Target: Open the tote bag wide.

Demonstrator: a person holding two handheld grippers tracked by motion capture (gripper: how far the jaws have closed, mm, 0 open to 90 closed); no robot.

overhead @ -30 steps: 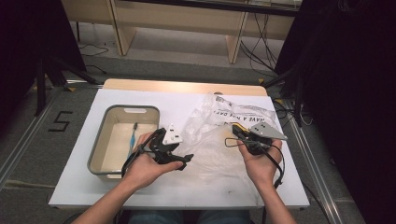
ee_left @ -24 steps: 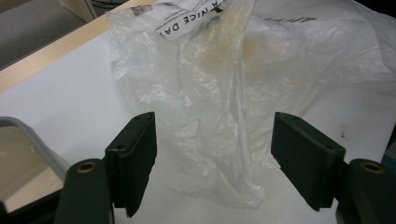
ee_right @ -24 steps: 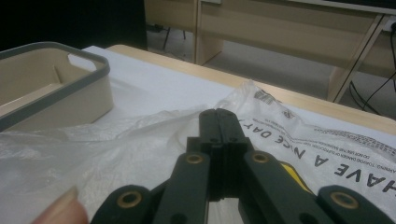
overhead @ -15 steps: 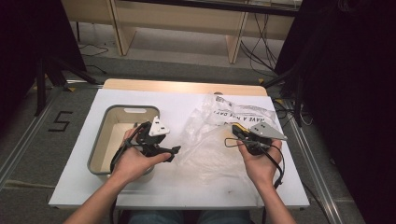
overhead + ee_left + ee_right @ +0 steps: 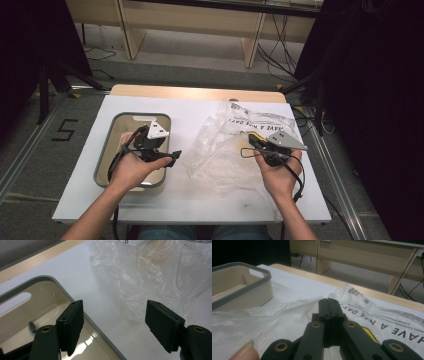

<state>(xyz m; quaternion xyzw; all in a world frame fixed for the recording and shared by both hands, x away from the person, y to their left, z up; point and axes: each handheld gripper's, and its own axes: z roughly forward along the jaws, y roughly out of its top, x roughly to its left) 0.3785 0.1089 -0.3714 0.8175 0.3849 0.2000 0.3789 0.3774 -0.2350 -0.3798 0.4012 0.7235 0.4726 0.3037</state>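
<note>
Because the thin, crinkly clear plastic bag (image 5: 235, 150) between both tools is light, floppy and slippery, pinch its edge. The left tool (image 5: 120, 327) gapes empty; the right tool (image 5: 329, 315) is closed, maybe nipping bag.

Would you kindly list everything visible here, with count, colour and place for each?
plastic bag: one, clear with black print, crumpled on the table's right half.
bin: one, beige with grey rim, on the table's left half.
table: one, white top with a wooden far edge.
small item in the bin: one, dark-patterned, too small to identify.
left claw: one, black, open, by the bin's right rim, in the left hand.
right claw: one, black, shut, over the bag, in the right hand.
</note>
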